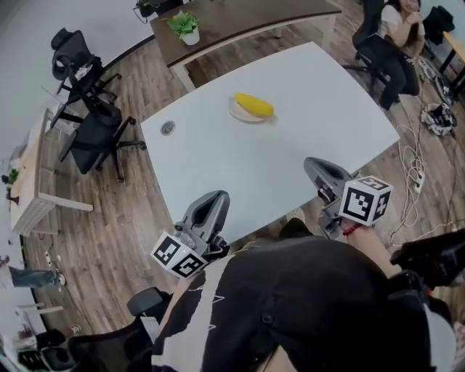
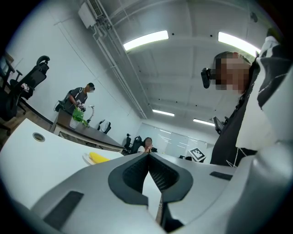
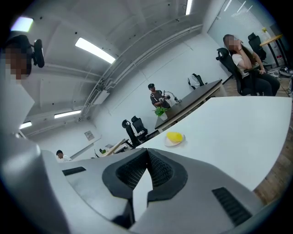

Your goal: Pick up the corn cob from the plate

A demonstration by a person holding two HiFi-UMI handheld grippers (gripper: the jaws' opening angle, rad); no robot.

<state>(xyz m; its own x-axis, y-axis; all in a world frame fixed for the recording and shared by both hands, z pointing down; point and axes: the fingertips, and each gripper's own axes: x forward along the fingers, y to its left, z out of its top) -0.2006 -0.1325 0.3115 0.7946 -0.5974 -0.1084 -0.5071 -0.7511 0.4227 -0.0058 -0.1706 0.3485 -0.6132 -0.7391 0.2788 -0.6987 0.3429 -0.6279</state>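
Head view: white table [image 1: 218, 156] on a wood floor; corn cob [image 1: 253, 104], yellow, lying on a small pale plate [image 1: 238, 113] toward the far side of the table top, well apart from both tools. Left gripper [image 1: 218, 196] and right gripper [image 1: 312, 164] were held over the near edge, one at each side of the person's dark-clad body, both pointing toward the plate. Potted plant [image 1: 184, 27] on a brown desk [image 1: 254, 16] beyond the table; black office chairs [image 1: 93, 127] at left; a seated person [image 1: 396, 33] at upper right. Left gripper view: left gripper [image 2: 148, 153] clenched, ribbed pads meeting at the tips, nothing between them; corn cob [image 2: 98, 158] seen low at left on the table, far ahead of the jaws. Right gripper view: right gripper [image 3: 146, 150] likewise clenched tip to tip and empty; corn cob [image 3: 174, 136] on its plate [image 3: 169, 143] lay ahead and a little right of the jaw tips, untouched
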